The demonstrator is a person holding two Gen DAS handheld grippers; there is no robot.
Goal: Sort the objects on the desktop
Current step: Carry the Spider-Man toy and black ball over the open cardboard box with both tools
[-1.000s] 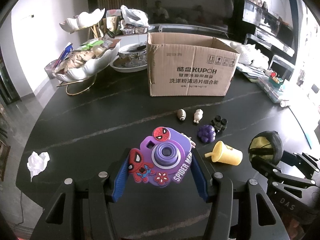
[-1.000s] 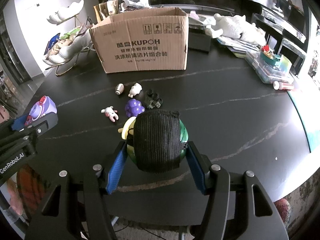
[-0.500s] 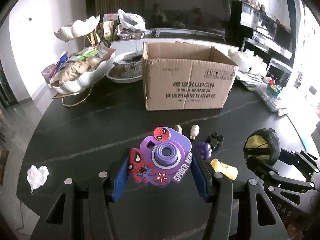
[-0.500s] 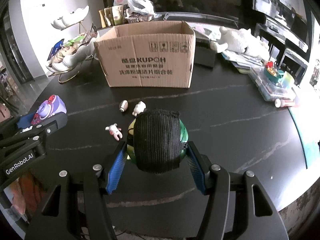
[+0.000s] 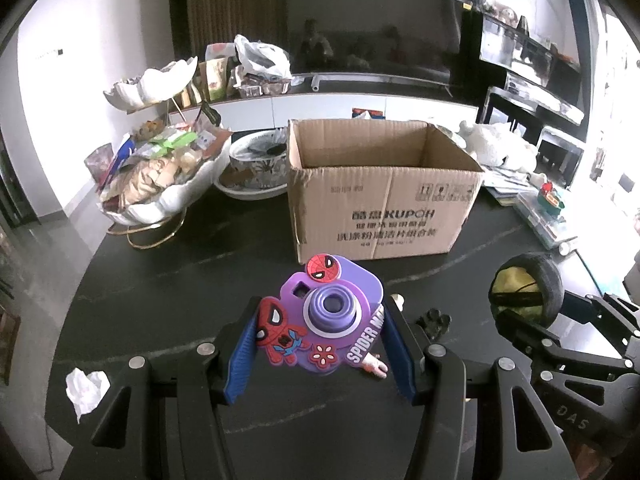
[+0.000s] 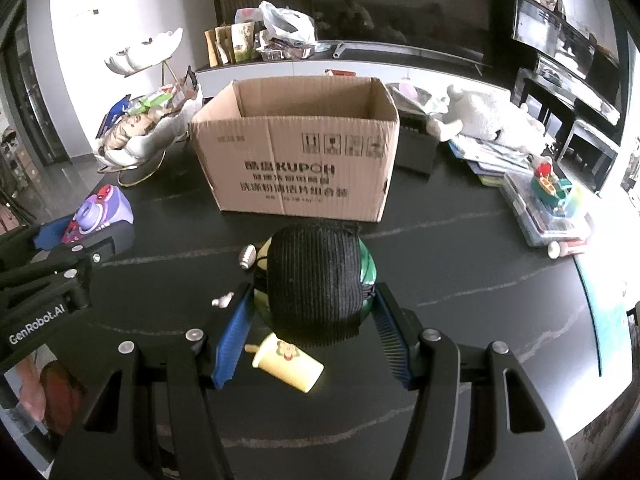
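- We are reading "KUPOH", amid Chinese characters, on the cardboard box (image 6: 296, 168).
- We are reading "SPIDER M…", partly hidden, on the purple toy camera (image 5: 332, 316).
- We are reading "GenRobot.AI" on the left gripper (image 6: 56, 240).
- We are reading "DAS" on the right gripper (image 5: 516, 312).

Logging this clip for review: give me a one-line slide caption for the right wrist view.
Right gripper holds a black-netted ball above a yellow toy cup, facing the open cardboard box.
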